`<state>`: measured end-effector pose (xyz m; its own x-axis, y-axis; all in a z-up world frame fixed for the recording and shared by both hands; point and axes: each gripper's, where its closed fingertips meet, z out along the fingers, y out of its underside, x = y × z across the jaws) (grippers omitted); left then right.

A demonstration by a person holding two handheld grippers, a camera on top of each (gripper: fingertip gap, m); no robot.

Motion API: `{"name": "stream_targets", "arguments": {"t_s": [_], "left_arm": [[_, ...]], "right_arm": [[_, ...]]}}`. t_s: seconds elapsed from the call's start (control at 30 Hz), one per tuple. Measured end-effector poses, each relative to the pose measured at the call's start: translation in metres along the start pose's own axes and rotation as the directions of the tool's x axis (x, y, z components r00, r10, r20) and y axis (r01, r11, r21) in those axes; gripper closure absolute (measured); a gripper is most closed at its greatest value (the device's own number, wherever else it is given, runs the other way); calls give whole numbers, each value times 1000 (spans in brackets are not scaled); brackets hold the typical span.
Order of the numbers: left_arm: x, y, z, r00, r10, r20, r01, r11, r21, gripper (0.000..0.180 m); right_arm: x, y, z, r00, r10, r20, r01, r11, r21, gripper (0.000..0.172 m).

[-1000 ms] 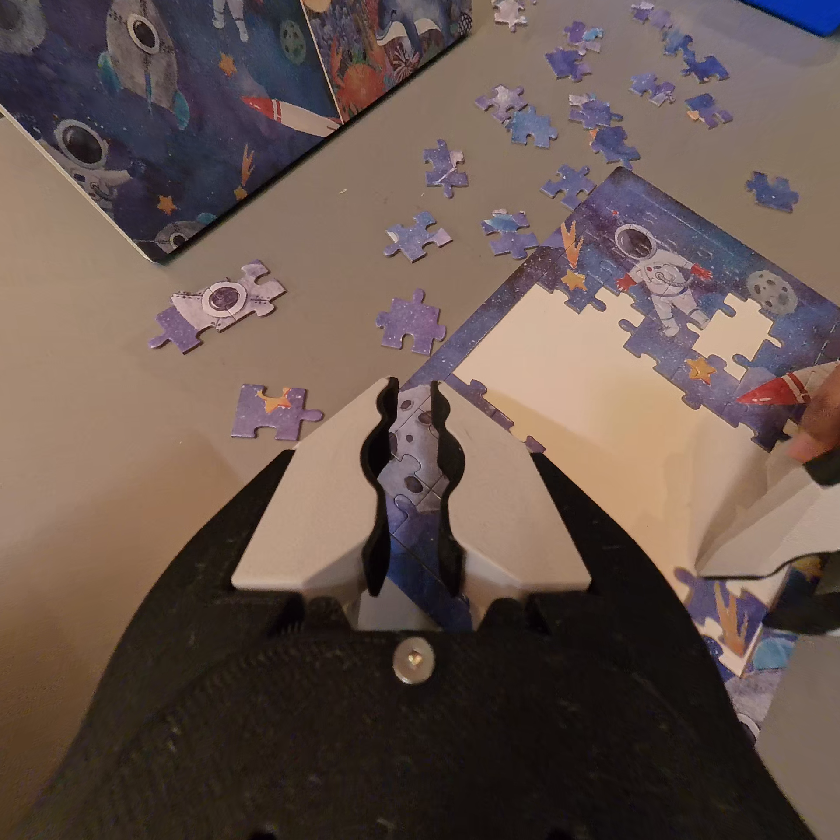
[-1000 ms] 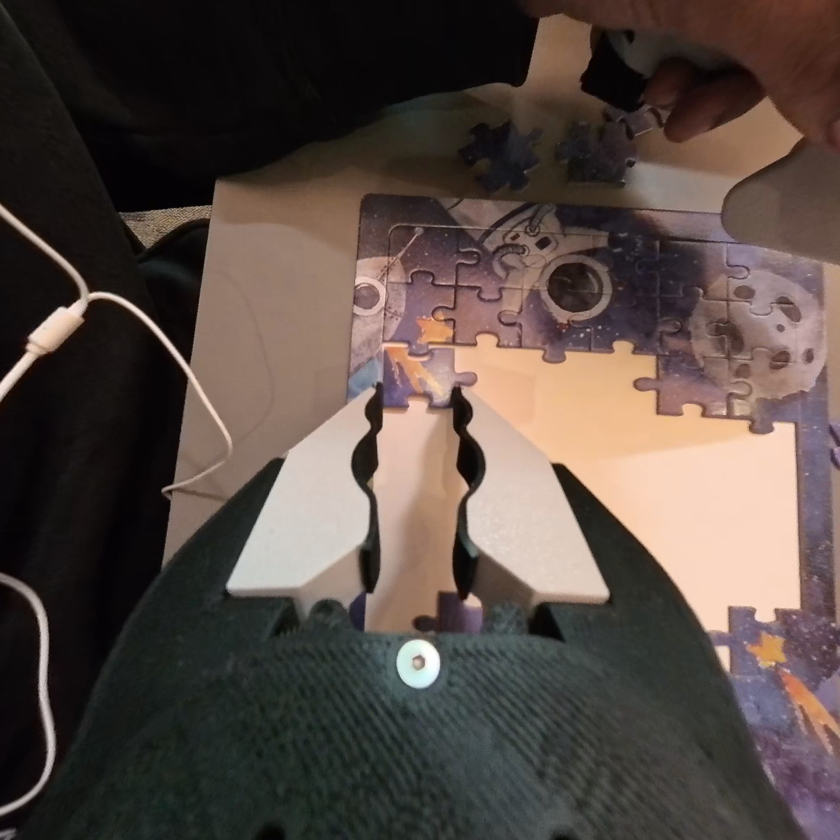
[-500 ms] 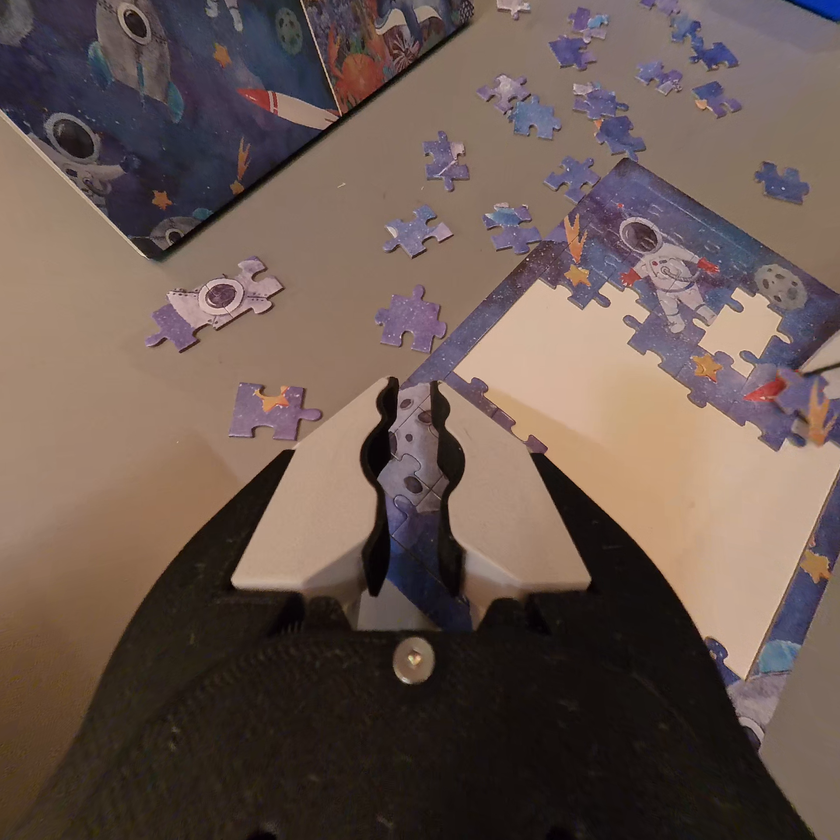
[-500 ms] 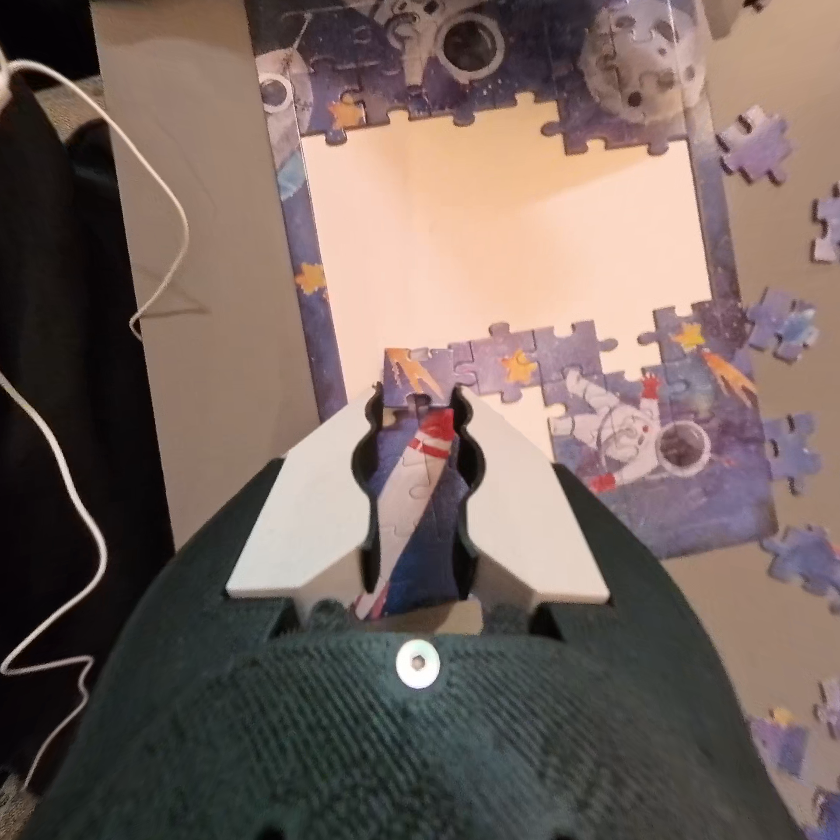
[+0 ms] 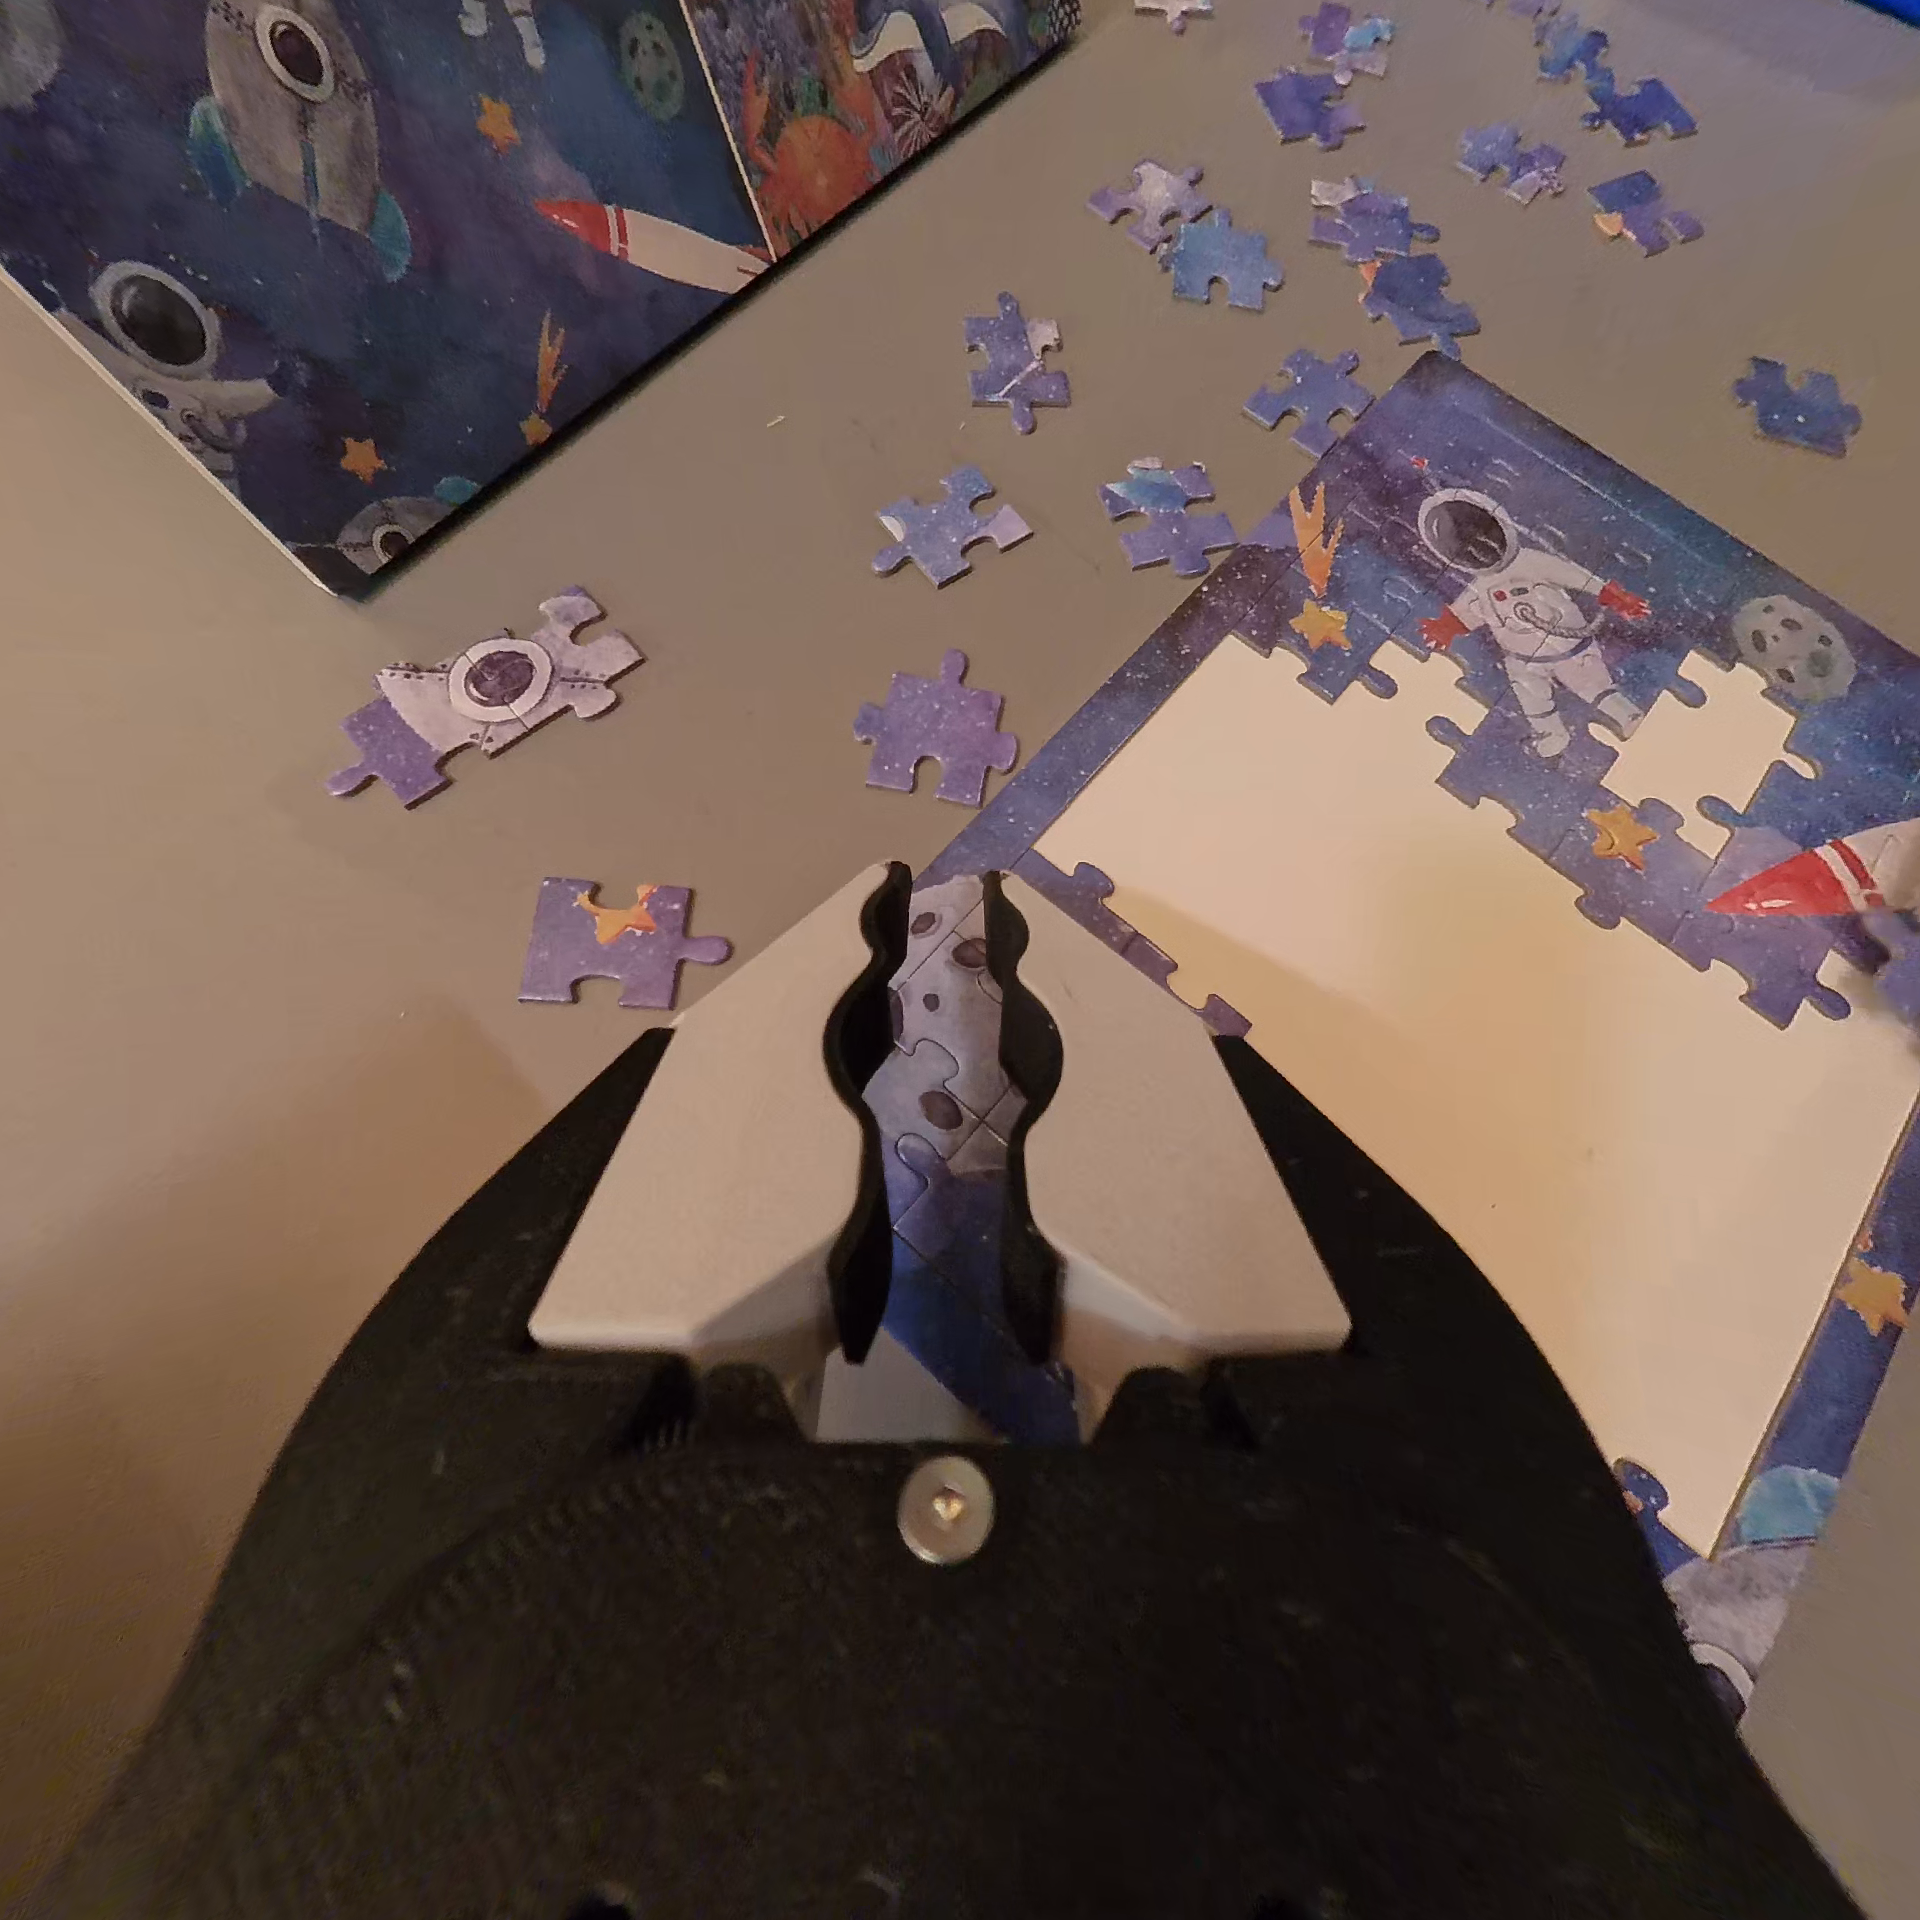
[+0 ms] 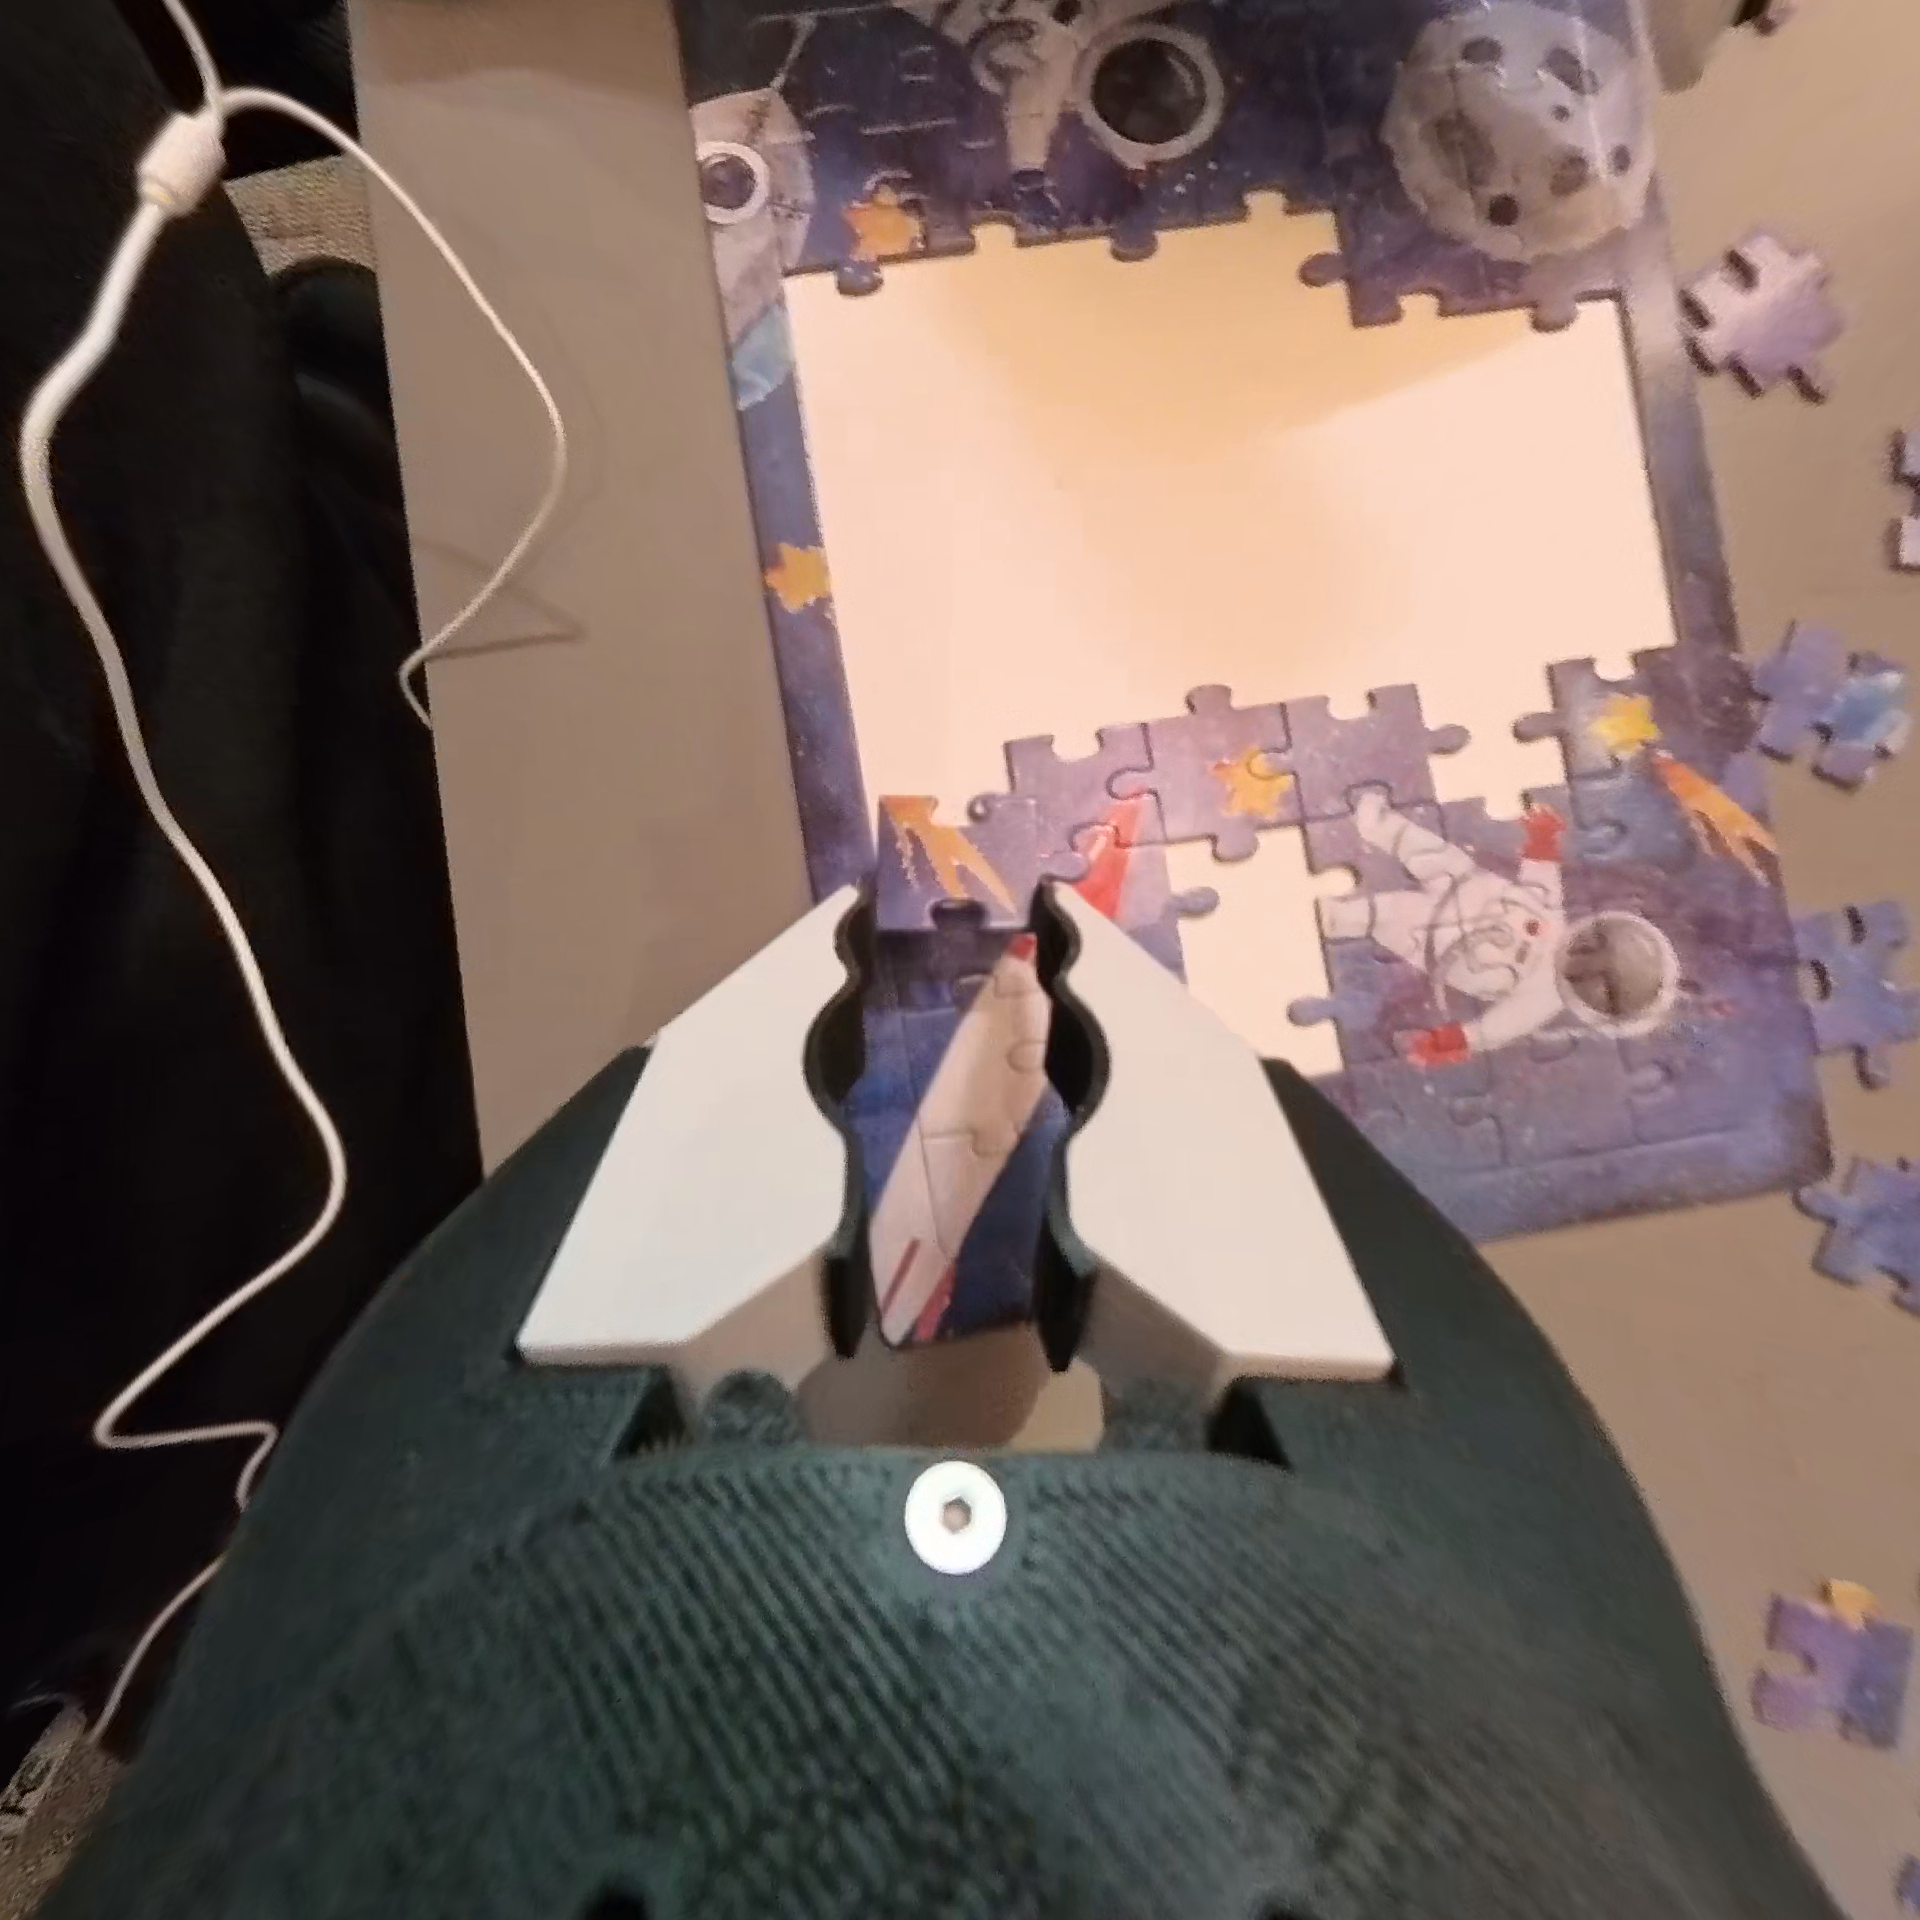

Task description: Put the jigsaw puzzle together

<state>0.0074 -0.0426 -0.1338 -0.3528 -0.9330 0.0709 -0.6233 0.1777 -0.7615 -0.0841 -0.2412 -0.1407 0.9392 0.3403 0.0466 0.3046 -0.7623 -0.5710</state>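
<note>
A space-picture puzzle board [image 5: 1351, 987] lies on the grey table, its cream middle bare. My left gripper [image 5: 940, 883] hovers over the board's moon corner. Its jaws stand narrowly apart and nothing is between the pads; the moon picture [image 5: 945, 1039] shows through the gap. My right gripper [image 6: 951, 899] is shut on a purple puzzle piece with an orange comet [image 6: 951, 862]. It holds the piece at the board's [image 6: 1195, 520] left frame, beside the red rocket tip [image 6: 1122, 894]. The piece shows blurred at the right edge of the left wrist view [image 5: 1901, 966].
A puzzle box with space art [image 5: 312, 260] lies at the far left. Loose pieces [image 5: 935, 727] [image 5: 613, 935] and a joined pair [image 5: 488, 686] lie scattered left of and beyond the board. A white cable [image 6: 208, 727] hangs over dark clothing beside the table edge. Across from one pair of fingers to the other is roughly 20 cm.
My right gripper has swung across the board with the comet piece, from the moon end to the rocket end. The left gripper has stayed over the moon corner.
</note>
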Motion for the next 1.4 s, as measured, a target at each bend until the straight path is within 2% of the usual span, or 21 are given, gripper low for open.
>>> {"name": "stream_targets", "arguments": {"t_s": [0.27,1.4], "left_arm": [[-1,0,-1,1000,-3,0,3,1000,6,168],[-1,2,0,1000,4,6,-4,1000,-8,168]], "right_arm": [[-7,-8,14,997,-45,68,45,999,9,142],[-9,-35,41,983,-147,111,145,989,27,142]]}}
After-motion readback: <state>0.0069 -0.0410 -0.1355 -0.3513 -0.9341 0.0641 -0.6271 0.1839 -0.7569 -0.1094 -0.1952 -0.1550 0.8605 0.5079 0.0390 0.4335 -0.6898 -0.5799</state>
